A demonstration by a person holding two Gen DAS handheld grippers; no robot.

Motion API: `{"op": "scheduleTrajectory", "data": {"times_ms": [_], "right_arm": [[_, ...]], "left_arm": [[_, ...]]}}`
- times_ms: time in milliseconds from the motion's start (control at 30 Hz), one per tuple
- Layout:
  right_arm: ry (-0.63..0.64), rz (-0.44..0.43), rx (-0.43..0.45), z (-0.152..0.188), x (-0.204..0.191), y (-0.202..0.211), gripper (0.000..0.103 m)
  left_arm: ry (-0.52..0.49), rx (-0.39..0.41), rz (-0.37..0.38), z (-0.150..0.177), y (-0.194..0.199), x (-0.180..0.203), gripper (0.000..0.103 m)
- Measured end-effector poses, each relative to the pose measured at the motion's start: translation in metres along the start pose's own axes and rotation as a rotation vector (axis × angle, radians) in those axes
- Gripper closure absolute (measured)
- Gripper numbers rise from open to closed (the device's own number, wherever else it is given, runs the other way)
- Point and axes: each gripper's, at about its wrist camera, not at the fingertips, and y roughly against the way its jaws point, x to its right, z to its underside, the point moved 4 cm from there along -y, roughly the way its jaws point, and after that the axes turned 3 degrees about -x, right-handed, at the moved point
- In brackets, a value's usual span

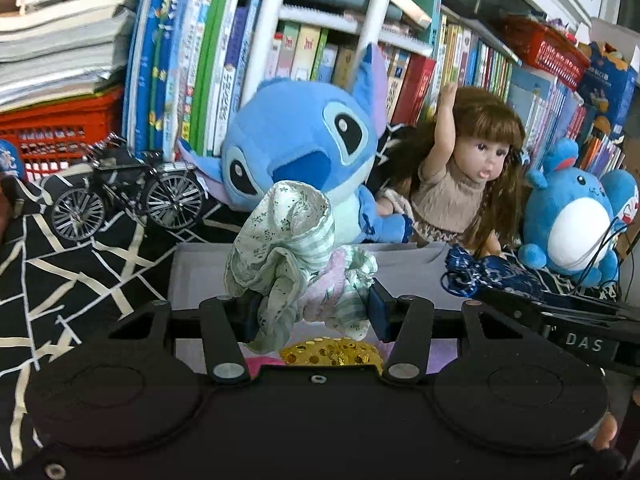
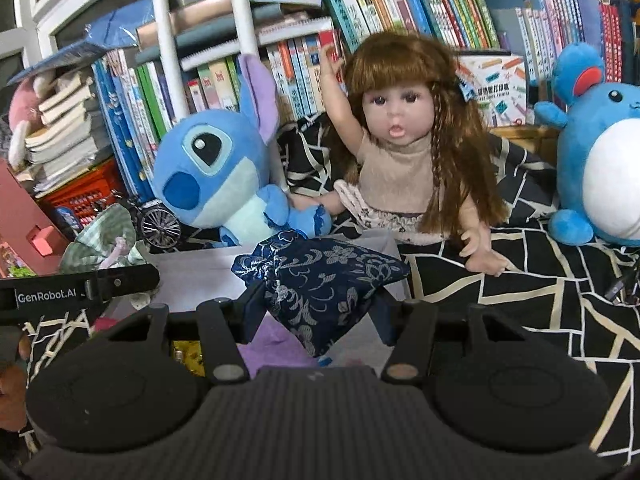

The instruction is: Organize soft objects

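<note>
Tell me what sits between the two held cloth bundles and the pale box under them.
Nothing visible blocks either. The left tool holds the green-and-white floral cloth bundle, and the right tool holds the navy brocade drawstring pouch, both over the pale grey box. A gold sequinned piece already lies inside.

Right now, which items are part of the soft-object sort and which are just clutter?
Job:
- green floral cloth bundle, in left claw
- navy brocade drawstring pouch, in right claw
- grey bin

Clutter:
- blue alien plush
- brown-haired doll
- metal model bicycle
- shelved books
</note>
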Motion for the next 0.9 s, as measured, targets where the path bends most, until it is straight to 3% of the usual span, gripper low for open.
{"op": "scheduleTrajectory", "data": {"times_ms": [467,900], "right_arm": [[-0.006,0.007,-0.040,0.008,0.004,-0.032,0.044],[-0.005,0.011,-0.047,0.011,0.004,-0.042,0.044]], "left_arm": [[-0.034,-0.076,0.062,0.012,-0.033,0.017,0.054],[-0.053,-0.102,0.058,0.019,-0.049,0.024,0.053]]}}
